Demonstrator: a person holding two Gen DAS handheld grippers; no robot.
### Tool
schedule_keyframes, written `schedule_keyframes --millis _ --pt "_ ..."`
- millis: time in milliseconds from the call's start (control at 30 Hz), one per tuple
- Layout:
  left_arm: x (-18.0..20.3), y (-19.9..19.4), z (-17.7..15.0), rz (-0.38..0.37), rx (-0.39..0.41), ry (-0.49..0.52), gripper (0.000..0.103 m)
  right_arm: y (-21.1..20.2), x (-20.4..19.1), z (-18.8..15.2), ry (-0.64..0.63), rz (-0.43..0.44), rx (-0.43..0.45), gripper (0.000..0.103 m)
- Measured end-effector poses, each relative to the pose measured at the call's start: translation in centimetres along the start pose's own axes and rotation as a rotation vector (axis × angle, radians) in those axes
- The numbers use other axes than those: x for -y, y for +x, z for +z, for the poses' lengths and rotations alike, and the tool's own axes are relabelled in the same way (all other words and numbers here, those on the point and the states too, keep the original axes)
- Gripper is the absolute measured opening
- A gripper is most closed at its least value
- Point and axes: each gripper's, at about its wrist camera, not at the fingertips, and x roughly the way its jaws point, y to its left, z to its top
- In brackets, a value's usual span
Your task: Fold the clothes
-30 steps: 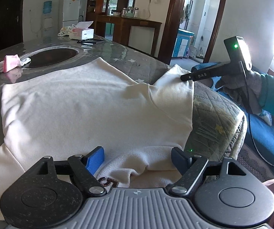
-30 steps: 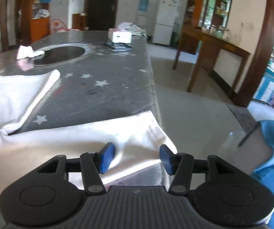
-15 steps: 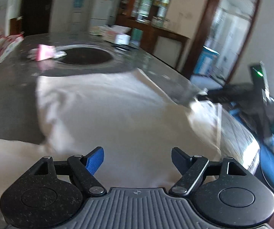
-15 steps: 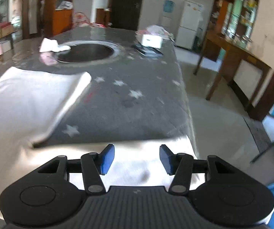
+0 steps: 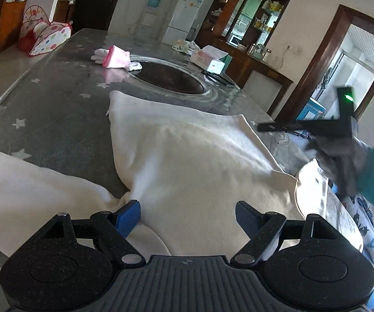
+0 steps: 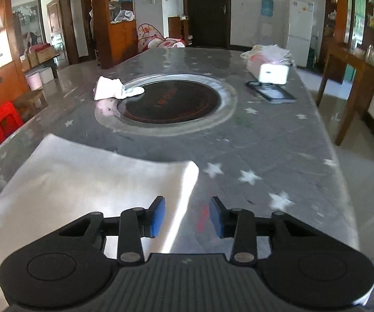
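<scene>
A long grey star-printed table [image 6: 278, 156] carries my cream sweatshirt [image 5: 187, 161], spread flat. Beyond it lie a round inset cooktop [image 6: 171, 101], a tissue box [image 6: 274, 71] and a pink glove [image 5: 115, 57]. No writing is legible. My left gripper [image 5: 187, 215] gapes wide above the sweatshirt; my right gripper [image 6: 187, 215], just narrowing, holds nothing.

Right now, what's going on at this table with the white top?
A person is folding a cream sweatshirt spread on a grey star-patterned table, with a handheld gripper in each hand. The left gripper hovers open over the garment's near end. The right gripper hangs over the garment's edge; its jaws have just been closing, with nothing pinched between them. No fold is in progress at this moment.
</scene>
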Motion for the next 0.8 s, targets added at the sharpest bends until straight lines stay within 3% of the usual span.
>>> schedule_keyframes --millis 167,200,300,600,700,800 --pt "0.5 -1.0 -0.3 0.003 0.023 0.037 0.086 3.8 -0.4 1.3 0.012 -0.024 -0.023 0.027" --pt "0.4 -1.3 -0.3 0.007 0.030 0.037 0.086 4.2 -0.3 1.3 0.013 -0.032 -0.022 0.017" --pt "-0.2 -2.2 -0.2 0.020 0.049 0.024 0.086 4.6 -0.2 1.2 0.010 -0.061 -0.006 0.009" --pt "-4.7 -3.6 0.3 0.136 0.091 -0.072 0.086 3.5 0.5 0.1 -0.061 -0.218 -0.012 0.009" --pt "-6.3 -3.5 0.4 0.172 0.089 -0.114 0.085 3.1 0.7 0.4 -0.048 -0.226 -0.016 0.012" --pt "-7.3 -3.6 0.1 0.194 0.089 -0.134 0.085 2.1 -0.9 1.3 -0.124 -0.209 0.016 0.015"
